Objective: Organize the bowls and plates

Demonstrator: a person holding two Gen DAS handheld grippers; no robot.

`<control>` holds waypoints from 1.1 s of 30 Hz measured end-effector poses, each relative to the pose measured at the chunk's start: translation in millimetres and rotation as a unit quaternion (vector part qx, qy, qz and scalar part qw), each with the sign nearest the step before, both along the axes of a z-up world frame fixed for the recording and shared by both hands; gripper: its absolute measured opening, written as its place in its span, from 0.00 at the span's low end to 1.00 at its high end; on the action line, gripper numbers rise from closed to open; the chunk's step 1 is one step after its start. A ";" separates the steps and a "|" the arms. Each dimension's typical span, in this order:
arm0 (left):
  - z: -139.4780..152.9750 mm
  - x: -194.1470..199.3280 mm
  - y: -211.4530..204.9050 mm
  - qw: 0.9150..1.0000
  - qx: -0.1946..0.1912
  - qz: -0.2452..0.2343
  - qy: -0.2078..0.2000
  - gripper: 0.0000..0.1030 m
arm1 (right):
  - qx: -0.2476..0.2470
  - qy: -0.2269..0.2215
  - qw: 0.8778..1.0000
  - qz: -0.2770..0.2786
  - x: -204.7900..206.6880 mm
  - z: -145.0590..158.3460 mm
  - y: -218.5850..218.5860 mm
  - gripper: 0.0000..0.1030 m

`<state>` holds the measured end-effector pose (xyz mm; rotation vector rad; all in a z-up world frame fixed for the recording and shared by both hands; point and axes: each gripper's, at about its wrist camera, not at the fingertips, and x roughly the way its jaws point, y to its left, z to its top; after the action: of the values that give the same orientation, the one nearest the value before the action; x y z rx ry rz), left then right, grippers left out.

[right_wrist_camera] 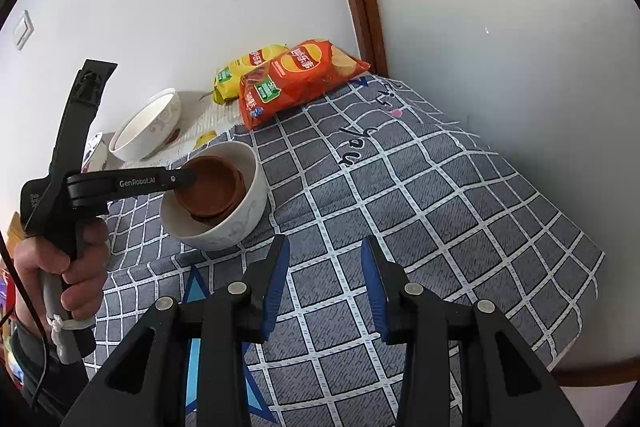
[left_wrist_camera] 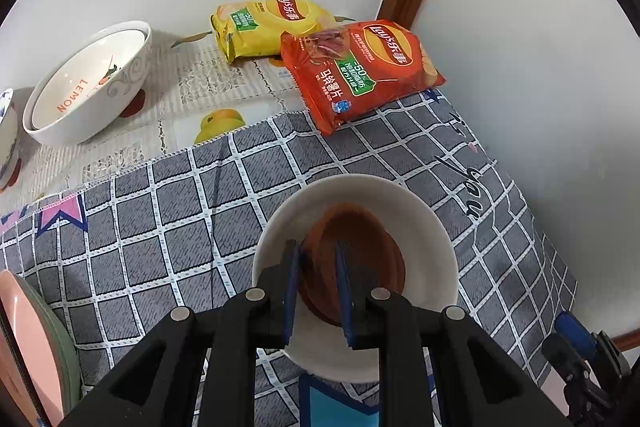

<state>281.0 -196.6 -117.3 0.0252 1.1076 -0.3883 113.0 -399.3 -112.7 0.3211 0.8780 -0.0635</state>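
Your right gripper [right_wrist_camera: 325, 283] is hovering over the grey checked cloth [right_wrist_camera: 440, 211], jaws part-open w/ nothing between. Your left gripper [left_wrist_camera: 318, 291] is pinching the stacked brown round saucers [left_wrist_camera: 360, 247] inside the white ceramic bowl [left_wrist_camera: 432, 227]. Farther back, the white LEMON bowl [left_wrist_camera: 86, 87] is sitting near 2 chip bags [left_wrist_camera: 360, 67].

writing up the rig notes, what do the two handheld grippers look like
Both are matte black plastic with angular, triangular-cutout finger arms, round silver pivot pins and blue pads on the inner finger faces. The left gripper carries white "GenRobot.AI" lettering on its side, a pale grey handle and a thin black cable. The right gripper looks the same.
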 end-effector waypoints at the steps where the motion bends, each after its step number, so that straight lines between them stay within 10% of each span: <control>1: -0.6 0.7 -0.3 1.000 0.001 0.001 0.000 0.17 | 0.000 0.002 1.000 0.000 0.3 -1.3 -0.1 0.36; 33: -13.6 10.8 12.6 0.996 -0.081 0.016 0.024 0.10 | -0.014 0.021 1.000 -0.001 2.8 -6.8 -0.5 0.36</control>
<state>291.8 -184.0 -130.9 -0.1442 1.1200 -0.4513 115.9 -399.8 -119.5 0.2943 0.9167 -0.0846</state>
